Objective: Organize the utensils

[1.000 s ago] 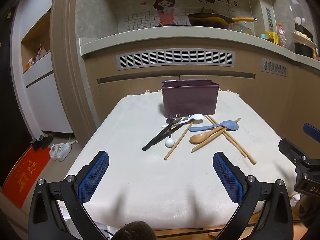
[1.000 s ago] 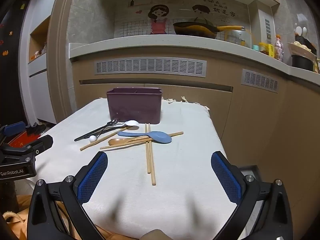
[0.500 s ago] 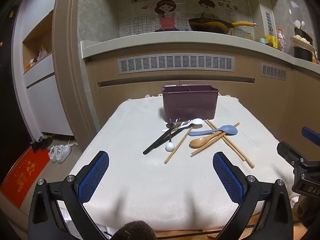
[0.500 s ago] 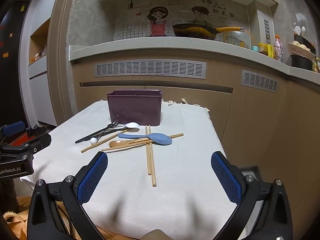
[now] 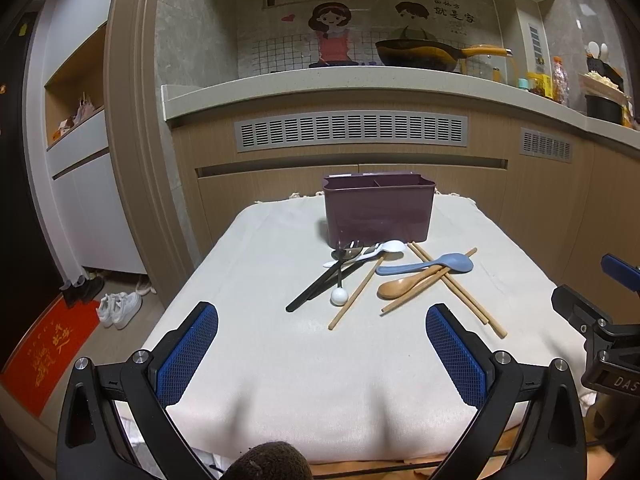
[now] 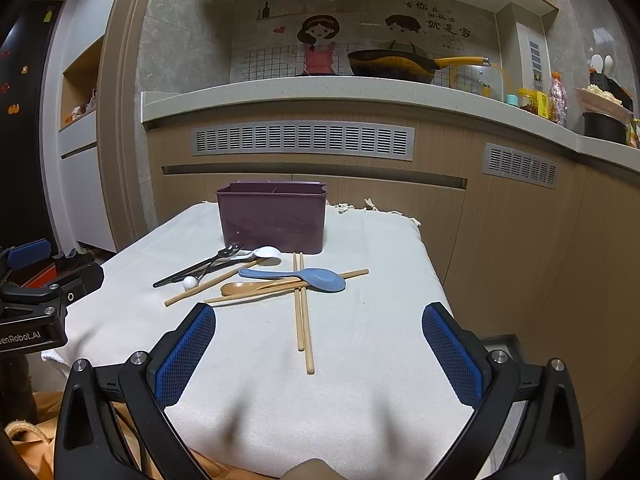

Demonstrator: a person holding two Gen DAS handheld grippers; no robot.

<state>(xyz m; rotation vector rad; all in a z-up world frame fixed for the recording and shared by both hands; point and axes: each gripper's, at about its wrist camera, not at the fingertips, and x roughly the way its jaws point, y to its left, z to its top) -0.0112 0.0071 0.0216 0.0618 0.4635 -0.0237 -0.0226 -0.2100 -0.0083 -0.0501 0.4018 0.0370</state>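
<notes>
A purple utensil holder (image 5: 379, 210) (image 6: 273, 218) stands at the far middle of a small table under a white cloth (image 5: 256, 344). In front of it lie a blue spoon (image 5: 430, 265) (image 6: 296, 276), a wooden spoon (image 5: 404, 285) (image 6: 244, 288), a white spoon (image 5: 376, 250) (image 6: 262, 253), wooden chopsticks (image 5: 456, 290) (image 6: 302, 312), a black-handled utensil (image 5: 320, 284) and a metal spoon with a white ball end (image 5: 341, 276). My left gripper (image 5: 322, 354) is open and empty above the near edge. My right gripper (image 6: 318, 356) is open and empty, near the table's right front.
A kitchen counter (image 5: 360, 84) with a wok (image 5: 420, 54) runs behind the table. Wooden cabinet fronts (image 6: 520, 240) stand close on the right. Shoes (image 5: 120, 308) and a red mat (image 5: 44, 352) lie on the floor at the left.
Both cameras have dropped slightly and tilted up, so the table and utensils sit lower in view. Both grippers stay open and empty. The utensils have not moved.
</notes>
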